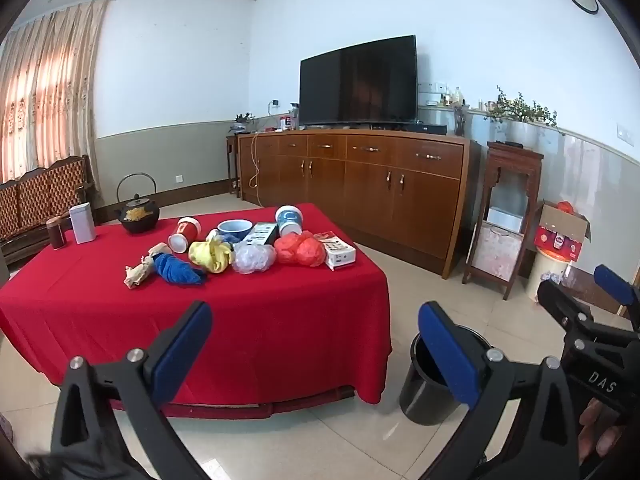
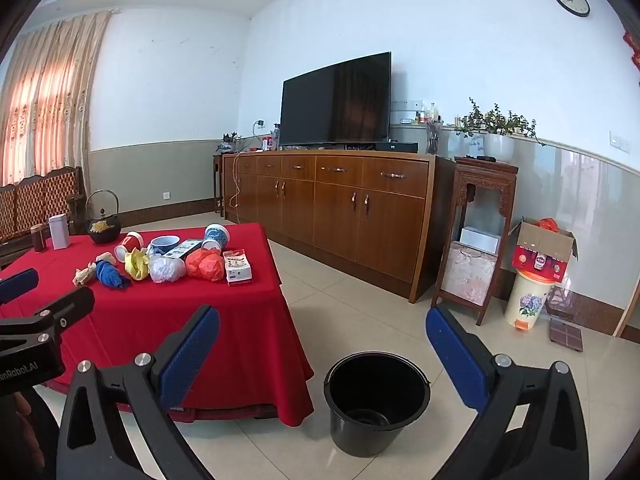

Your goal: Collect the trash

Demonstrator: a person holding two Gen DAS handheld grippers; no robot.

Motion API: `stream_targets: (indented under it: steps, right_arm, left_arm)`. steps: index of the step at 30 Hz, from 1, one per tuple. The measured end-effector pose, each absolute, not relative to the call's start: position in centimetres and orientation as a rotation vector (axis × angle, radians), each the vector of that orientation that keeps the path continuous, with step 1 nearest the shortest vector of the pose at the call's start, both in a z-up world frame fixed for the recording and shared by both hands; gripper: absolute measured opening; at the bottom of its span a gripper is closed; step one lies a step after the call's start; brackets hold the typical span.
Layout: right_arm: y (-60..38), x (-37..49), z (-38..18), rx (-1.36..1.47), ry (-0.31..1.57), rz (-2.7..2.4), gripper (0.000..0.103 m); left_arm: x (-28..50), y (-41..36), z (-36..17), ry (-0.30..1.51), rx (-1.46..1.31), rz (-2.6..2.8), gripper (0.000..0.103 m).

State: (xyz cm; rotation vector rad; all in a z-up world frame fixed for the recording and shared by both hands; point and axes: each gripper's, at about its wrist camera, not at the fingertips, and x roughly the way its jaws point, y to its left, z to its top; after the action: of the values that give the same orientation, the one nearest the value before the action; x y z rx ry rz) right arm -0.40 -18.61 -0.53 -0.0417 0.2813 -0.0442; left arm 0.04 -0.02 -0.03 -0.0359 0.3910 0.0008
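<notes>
Both the left tongs (image 1: 316,344) and the right tongs (image 2: 322,350) stood wide apart and empty, short of the desk (image 1: 280,320). The trash lay mid-desk: a crumpled paper wad (image 1: 140,270), yellow bag (image 1: 212,254), clear bag (image 1: 254,258) and orange bag (image 1: 302,250), probably light, soft and best pinched at a bunched fold. A black bucket (image 2: 376,400) waited on the floor. "DAS" showed on the right tongs' body.

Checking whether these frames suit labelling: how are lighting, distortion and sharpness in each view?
Left wrist view: strong fisheye bending of the cabinet, dark vignette corners, backlit curtain glowing, trash on the red tablecloth sharp. Right wrist view: same curvature, soft window reflection on the wall tiles, black bucket clear.
</notes>
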Motion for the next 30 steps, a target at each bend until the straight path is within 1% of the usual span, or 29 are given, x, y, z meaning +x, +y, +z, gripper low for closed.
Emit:
stream_targets:
  steps: [30]
  right_arm:
    - [-18.79, -0.33, -0.92, -0.05, 0.298, -0.048, 0.103]
  left_arm:
    - [-0.16, -0.16, -0.02, 0.393, -0.032, 0.0, 0.103]
